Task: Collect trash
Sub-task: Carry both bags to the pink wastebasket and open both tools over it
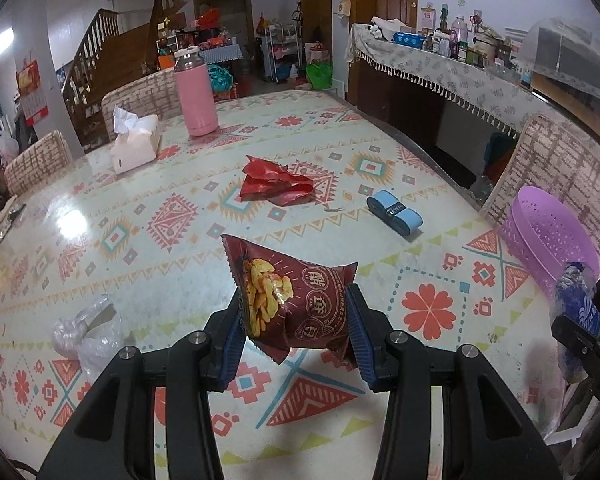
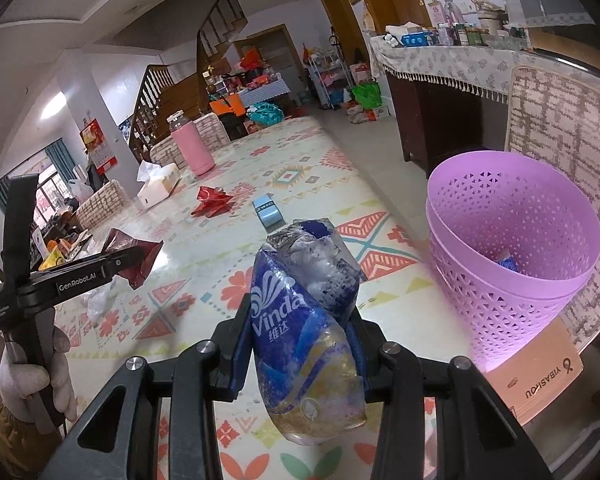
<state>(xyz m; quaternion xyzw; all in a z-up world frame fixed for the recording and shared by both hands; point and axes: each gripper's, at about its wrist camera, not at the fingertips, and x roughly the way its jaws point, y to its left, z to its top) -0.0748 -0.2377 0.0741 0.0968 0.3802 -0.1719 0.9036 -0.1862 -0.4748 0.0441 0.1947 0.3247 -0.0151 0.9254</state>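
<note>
- A cluttered living room; the patterned surface (image 1: pixel 148 208) carries scattered litter.
- The left gripper (image 1: pixel 296 320) is clenched on a dark red snack bag (image 1: pixel 288 300), held above the near surface.
- The right gripper (image 2: pixel 300 344) clasps a crumpled blue tissue wrapper (image 2: pixel 300 312), near the purple basket (image 2: pixel 500 312) at right.
- The basket already holds a scrap.
- Left, I judge: a red wrapper (image 1: pixel 272 182) farther off and a clear bag (image 1: pixel 88 332) near left.
</note>
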